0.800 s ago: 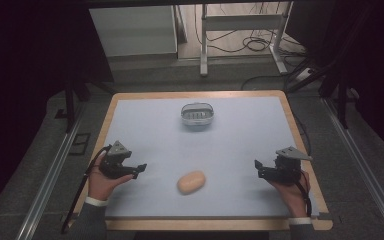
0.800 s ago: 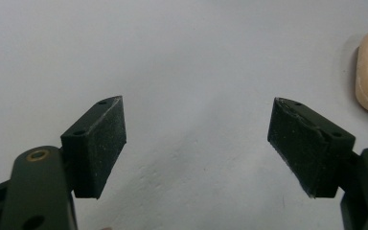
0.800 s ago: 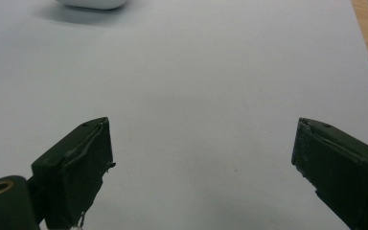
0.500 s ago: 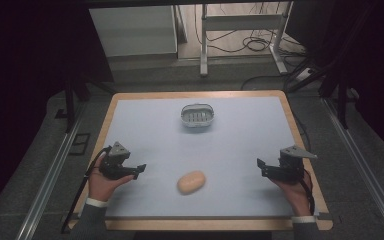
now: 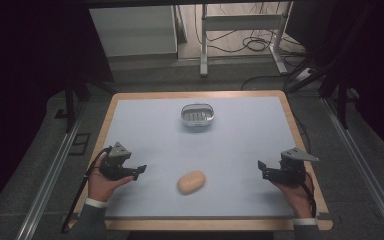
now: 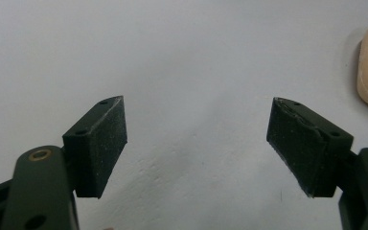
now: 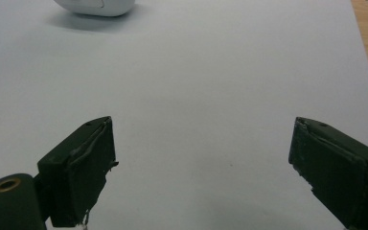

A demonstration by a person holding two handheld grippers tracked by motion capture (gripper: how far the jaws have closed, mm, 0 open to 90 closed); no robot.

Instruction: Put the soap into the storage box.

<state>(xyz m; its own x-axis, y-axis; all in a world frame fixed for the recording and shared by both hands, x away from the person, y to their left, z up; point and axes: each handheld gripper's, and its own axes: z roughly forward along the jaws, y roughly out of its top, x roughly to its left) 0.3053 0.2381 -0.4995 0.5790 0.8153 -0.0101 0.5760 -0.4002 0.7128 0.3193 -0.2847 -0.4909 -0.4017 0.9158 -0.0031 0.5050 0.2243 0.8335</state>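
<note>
Tan bread roll (image 5: 191,182) lies between the two tongs, nearer the left tongs (image 5: 139,169); both left and right tongs (image 5: 261,169) gape wide, likely readying a grab.

A: What do the tongs look like?

B: The left tongs (image 5: 139,170) and right tongs (image 5: 261,169) are black, each topped by a grey three-cornered plate, with a black cable trailing back.

A: And up close?

B: The pads (image 6: 98,143) are rough black blocks with small screw holes, on arms with a brass-ringed pivot. One right pad (image 7: 79,170) has a frayed edge.

A: Clothing?

B: Grey sleeves, white cuffs (image 5: 94,203).
</note>
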